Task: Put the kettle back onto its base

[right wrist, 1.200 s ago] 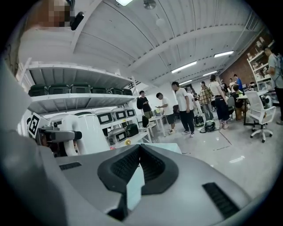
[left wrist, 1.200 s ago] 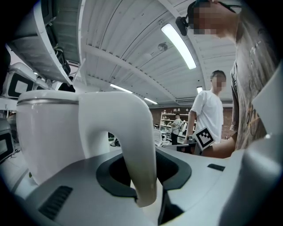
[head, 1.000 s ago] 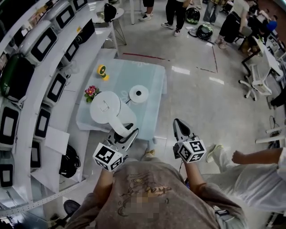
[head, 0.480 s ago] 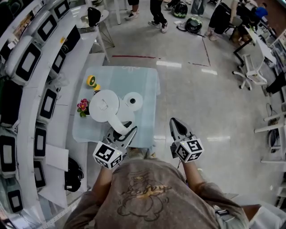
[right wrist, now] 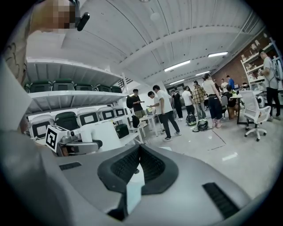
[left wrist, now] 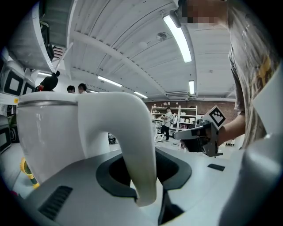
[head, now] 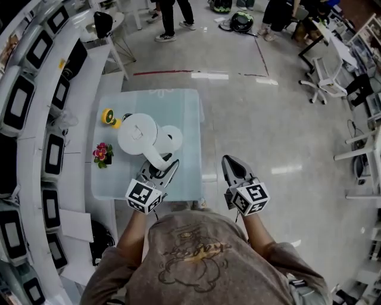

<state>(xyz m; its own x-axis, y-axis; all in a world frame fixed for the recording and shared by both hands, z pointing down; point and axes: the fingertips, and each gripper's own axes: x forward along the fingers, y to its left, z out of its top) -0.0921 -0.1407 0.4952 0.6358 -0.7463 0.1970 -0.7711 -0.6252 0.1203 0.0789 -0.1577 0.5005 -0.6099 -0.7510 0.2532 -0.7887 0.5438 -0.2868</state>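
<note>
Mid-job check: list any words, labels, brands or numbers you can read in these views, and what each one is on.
No text can be read in any view.
Shirt print: a graphic with what may be lettering, too blurred to read.
Marker cubes: black-and-white square patterns only, no letters or digits.
Kettle: plain white, no label or brand visible.

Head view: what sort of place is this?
Probably a lab or test workshop, not a home: rows of boxy appliances on curved shelves, office chairs, tape lines on a bare floor, and people standing about.
</note>
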